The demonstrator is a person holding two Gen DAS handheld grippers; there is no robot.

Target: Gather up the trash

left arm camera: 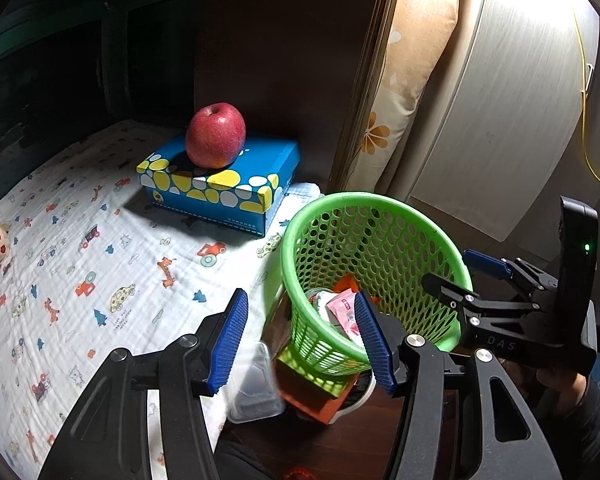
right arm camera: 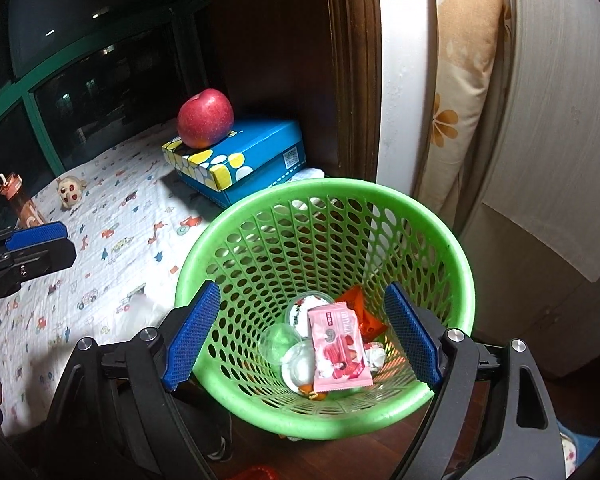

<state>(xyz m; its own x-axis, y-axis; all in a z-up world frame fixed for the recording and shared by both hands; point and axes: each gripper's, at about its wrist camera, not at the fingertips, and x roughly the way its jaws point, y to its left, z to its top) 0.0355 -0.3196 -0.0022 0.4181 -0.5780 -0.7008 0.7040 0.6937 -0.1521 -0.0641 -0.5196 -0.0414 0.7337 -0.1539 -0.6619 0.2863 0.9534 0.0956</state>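
Right now my right claw [right arm camera: 300, 336] hangs wide and empty over the green basket [right arm camera: 440, 240] at lower centre of its view, blue pads [right arm camera: 192, 336] on either side of the rim. Down inside lie a pink wrapper [right arm camera: 338, 350], an orange packet [right arm camera: 362, 308] and clear plastic cups [right arm camera: 278, 342]. My left claw [left arm camera: 300, 340] is partly parted, gripping nothing, at the basket's near left edge. Further back, upper centre, a red apple [right arm camera: 205, 118] sits on a blue box [right arm camera: 256, 152] on the patterned bed sheet [right arm camera: 112, 240].
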